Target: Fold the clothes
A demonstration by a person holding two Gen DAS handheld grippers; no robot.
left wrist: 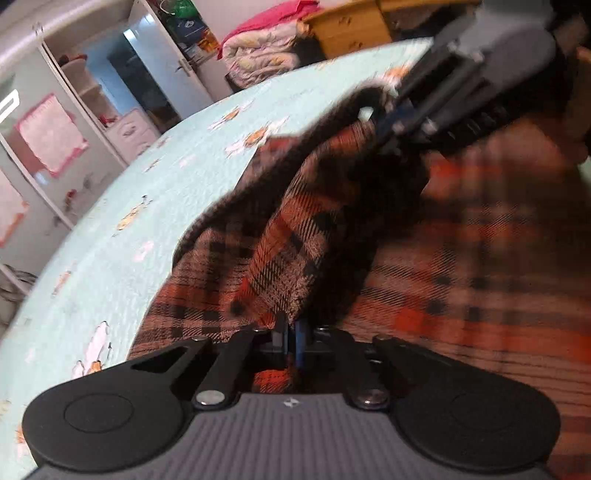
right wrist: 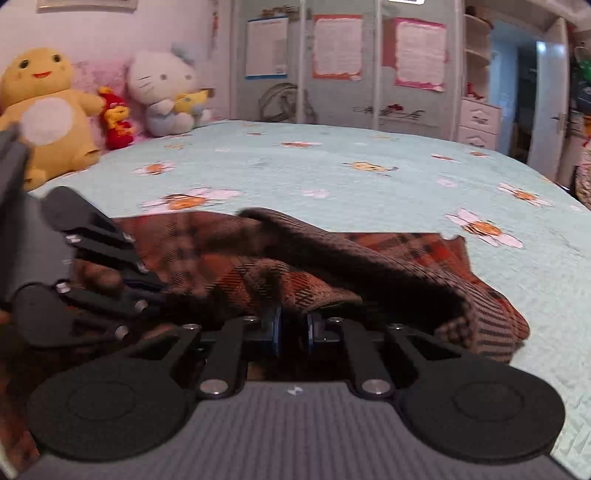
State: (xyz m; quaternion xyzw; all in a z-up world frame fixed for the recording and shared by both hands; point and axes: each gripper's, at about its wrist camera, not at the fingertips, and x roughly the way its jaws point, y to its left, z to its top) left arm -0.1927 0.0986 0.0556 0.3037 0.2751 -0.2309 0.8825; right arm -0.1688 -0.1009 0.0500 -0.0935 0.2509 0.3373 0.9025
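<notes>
A plaid shirt in orange, brown and black lies bunched on a bed covered with a pale green spread printed with daisies and bees. The left tool is clenched on a raised fold of the shirt, its blue-padded fingers pressed together with the cloth pulled up between them. The right tool is likewise clamped on the near edge of the garment, its blue pads standing a little apart with fabric bunched in the narrow gap.

In the right wrist view the left tool appears at the left edge, low over the shirt, with the fingers of the person's hand wrapped around it. In the left wrist view the right tool shows blurred at the upper right, gripping the far end of the same fold, so the cloth runs as a ridge between the two tools. A dark ribbed band of the shirt arches across the pile.

At the head of the bed sit a yellow plush toy, a small red doll and a white cat plush. Behind stands a wardrobe with pink-bordered sheets stuck to its doors. A stack of folded quilts lies beyond the bed's far edge, beside a wooden dresser.
</notes>
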